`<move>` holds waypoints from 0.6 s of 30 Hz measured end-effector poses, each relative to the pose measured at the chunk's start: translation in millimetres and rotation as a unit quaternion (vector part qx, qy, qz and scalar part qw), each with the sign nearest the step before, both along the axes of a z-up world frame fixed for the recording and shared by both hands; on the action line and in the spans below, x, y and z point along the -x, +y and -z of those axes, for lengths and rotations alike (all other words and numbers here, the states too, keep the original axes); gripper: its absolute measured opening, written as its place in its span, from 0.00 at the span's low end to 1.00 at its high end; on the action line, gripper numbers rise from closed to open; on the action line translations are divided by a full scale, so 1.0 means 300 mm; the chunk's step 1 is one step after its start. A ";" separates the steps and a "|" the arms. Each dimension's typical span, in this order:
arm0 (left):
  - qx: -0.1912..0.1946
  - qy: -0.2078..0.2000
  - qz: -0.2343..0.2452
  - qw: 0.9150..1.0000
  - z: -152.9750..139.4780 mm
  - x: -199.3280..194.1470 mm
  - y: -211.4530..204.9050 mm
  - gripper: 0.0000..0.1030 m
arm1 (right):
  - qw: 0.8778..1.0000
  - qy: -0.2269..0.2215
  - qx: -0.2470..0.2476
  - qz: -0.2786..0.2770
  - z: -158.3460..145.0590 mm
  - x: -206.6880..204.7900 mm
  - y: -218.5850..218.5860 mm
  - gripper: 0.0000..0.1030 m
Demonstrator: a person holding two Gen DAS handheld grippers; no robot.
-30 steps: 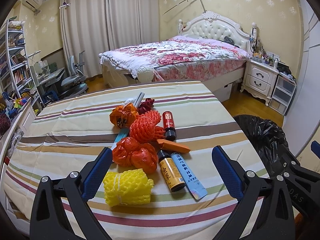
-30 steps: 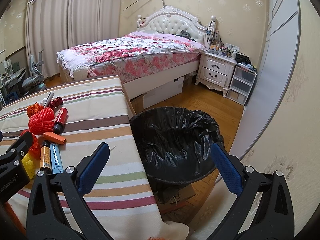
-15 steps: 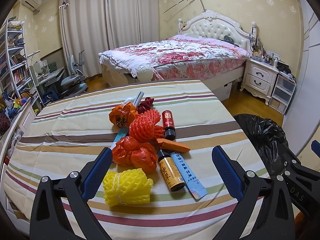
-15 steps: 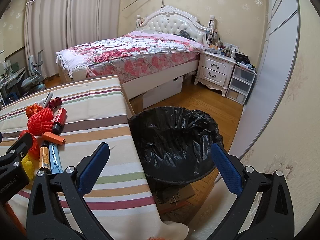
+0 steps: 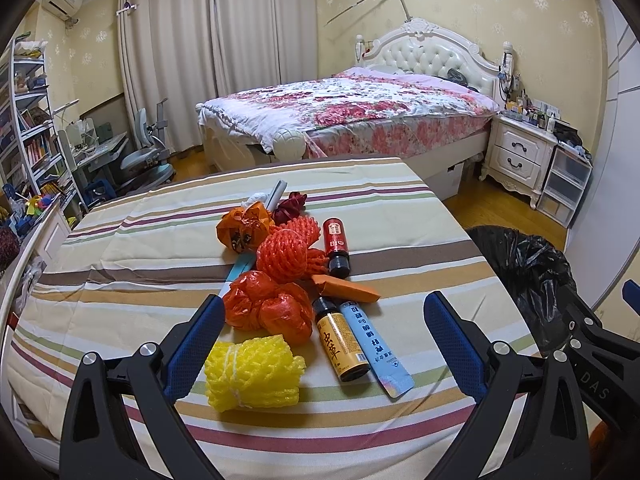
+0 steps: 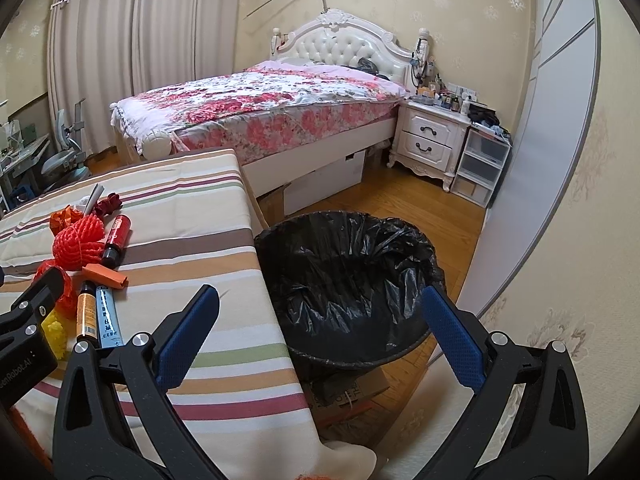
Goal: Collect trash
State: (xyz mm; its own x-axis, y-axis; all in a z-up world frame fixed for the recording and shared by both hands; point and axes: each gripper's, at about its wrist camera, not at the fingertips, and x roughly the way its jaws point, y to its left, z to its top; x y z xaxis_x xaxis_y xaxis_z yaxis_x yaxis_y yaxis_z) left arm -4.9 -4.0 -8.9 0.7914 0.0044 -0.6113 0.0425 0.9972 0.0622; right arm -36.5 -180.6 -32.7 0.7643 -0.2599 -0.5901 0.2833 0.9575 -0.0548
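Note:
A pile of trash lies on the striped table [image 5: 140,264]: a yellow foam net [image 5: 252,376], crumpled orange bags [image 5: 268,310], a red foam net [image 5: 286,254], a gold bottle [image 5: 340,340], a blue tube [image 5: 374,338], a red bottle [image 5: 337,246] and an orange wrapper [image 5: 346,288]. My left gripper [image 5: 324,344] is open and empty, hovering just before the pile. My right gripper [image 6: 320,332] is open and empty above the black-lined trash bin [image 6: 348,284], which stands on the floor right of the table.
A bed [image 5: 352,116] stands behind the table. A white nightstand [image 6: 432,140] and plastic drawers [image 6: 480,168] are at the back right. A desk, chair [image 5: 146,156] and bookshelf are at the left. Cardboard lies under the bin.
Both views have shifted very slightly; the grippers stay open and nothing on the table has moved.

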 end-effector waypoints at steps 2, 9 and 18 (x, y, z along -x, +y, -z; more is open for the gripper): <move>0.000 0.000 0.000 1.000 0.000 0.000 0.000 0.94 | 1.000 0.000 0.000 0.000 -0.001 -0.001 0.000 0.96; -0.001 0.001 0.000 1.000 0.009 0.001 -0.002 0.94 | 1.000 0.000 -0.001 0.000 0.001 -0.002 -0.001 0.96; -0.001 0.002 0.001 1.000 0.017 -0.001 -0.007 0.94 | 1.000 0.001 -0.001 0.001 0.001 -0.003 -0.006 0.96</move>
